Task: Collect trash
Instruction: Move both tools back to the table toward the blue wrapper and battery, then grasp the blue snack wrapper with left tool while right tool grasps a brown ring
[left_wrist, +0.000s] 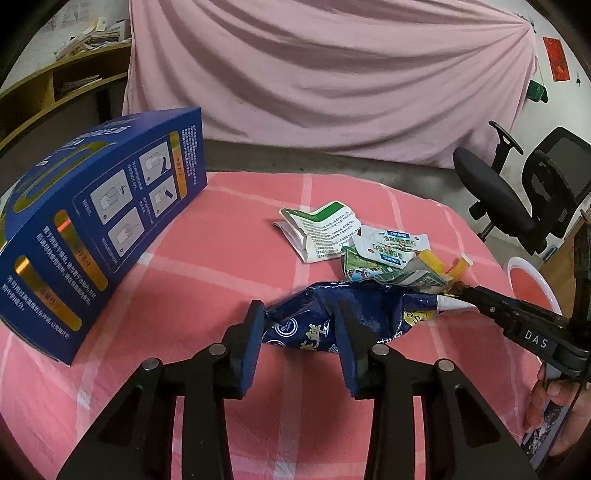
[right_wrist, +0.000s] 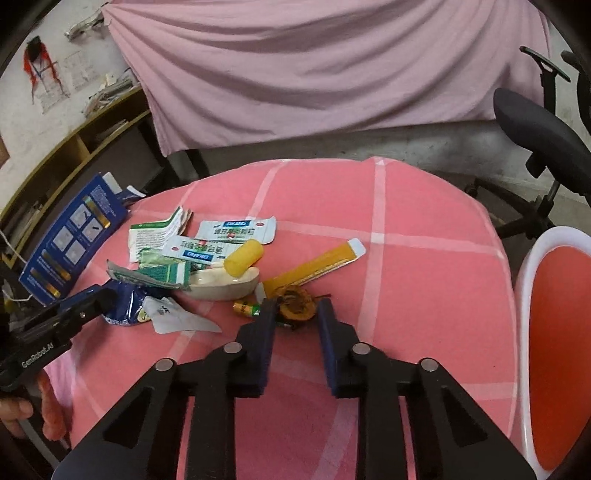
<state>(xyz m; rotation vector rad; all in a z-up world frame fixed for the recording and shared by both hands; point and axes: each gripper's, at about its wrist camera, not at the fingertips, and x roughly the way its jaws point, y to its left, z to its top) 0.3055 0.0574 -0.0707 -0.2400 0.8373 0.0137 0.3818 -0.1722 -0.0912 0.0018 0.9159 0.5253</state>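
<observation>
A pink checked cloth covers the tabletop (right_wrist: 424, 258), and a pink sheet (left_wrist: 332, 74) hangs well beyond both tools. To the left of the left hand-held gripper (left_wrist: 301, 325) stands a tall blue carton (left_wrist: 99, 229), tilted on the cloth. Its jaws stand narrowed around the crumpled blue foil bag (left_wrist: 321, 317), with the pads pressing into its sides; the bag lies on the cloth right at the fingertips. Ahead and to the right of it lies a heap of flattened green-and-white medicine boxes (left_wrist: 325, 236). At the far right of the right hand-held gripper (right_wrist: 297, 314) is a white-rimmed red bin (right_wrist: 554, 332). Its jaws are drawn in close on a small round brownish scrap (right_wrist: 295, 306), which sits between the fingertips, apparently pinched. Just ahead lie a white dish (right_wrist: 221, 286), a long orange packet (right_wrist: 317, 264), a yellow cylinder (right_wrist: 243, 262), and, beside the left fingertip, a small green battery (right_wrist: 247, 308).
</observation>
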